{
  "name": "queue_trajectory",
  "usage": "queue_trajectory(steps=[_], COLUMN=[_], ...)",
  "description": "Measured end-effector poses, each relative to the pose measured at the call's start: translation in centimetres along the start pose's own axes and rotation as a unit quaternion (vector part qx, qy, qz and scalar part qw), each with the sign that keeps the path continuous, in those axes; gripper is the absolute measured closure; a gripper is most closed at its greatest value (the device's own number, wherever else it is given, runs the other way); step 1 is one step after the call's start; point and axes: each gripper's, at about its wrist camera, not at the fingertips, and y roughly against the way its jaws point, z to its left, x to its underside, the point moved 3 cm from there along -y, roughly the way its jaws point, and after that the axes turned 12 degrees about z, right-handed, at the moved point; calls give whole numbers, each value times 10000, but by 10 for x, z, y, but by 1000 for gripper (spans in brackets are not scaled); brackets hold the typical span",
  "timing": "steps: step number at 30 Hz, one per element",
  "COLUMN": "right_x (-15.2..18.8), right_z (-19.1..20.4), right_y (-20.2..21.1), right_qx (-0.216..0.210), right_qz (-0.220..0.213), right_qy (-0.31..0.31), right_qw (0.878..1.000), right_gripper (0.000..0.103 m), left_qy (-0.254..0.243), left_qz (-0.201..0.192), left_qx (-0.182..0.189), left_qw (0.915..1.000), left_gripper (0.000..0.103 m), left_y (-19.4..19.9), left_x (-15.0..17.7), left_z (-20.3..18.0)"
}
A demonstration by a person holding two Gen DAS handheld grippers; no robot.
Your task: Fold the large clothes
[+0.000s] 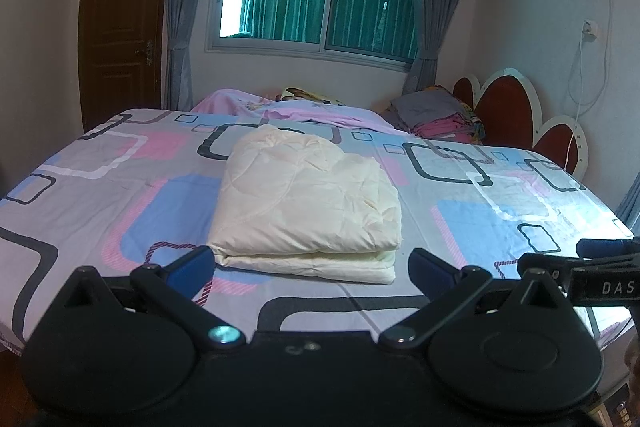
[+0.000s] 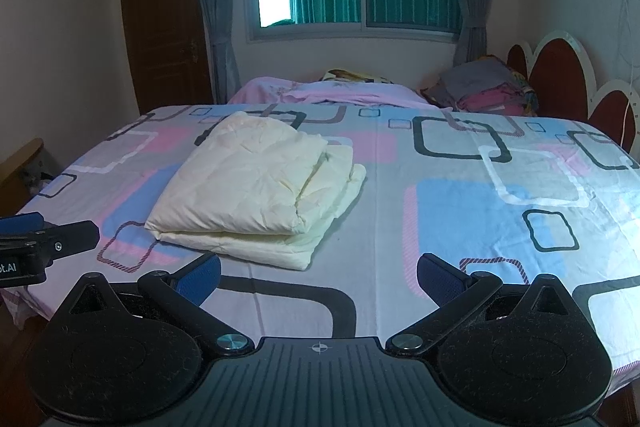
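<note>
Patterned bed [image 1: 120, 195] bearing folded cream quilt [image 1: 304, 207], clothes pile [image 1: 436, 119].

Quilt [image 1: 304, 203]: cream cloth, soft, crinkled, matt, stitched seams. Bed [image 2: 460, 195]: printed sheet, smooth, faint sheen toward the right. Left hand-held gripper [image 1: 312, 263]: matt black plastic, blue textured pads, shiny metal pivot screws. Door [image 1: 120, 27]: brown wood.

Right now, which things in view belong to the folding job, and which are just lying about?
Job:
cream quilted garment, folded on the bed
left gripper, open
right gripper, open

Lying about:
pink bedding
stack of folded clothes by the headboard
</note>
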Motion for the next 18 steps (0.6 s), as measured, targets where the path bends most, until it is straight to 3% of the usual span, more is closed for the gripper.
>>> queue_trajectory(steps=[18], right_x=[0], right_z=[-3], right_y=[2], right_qx=[-84], right_qz=[-17], right_qy=[73], right_qw=[9999], right_gripper=[0], left_qy=[-61], left_qz=[82], left_qx=[65], left_qw=[9999], left_gripper=[1], left_y=[-7], left_x=[-2], left_z=[6])
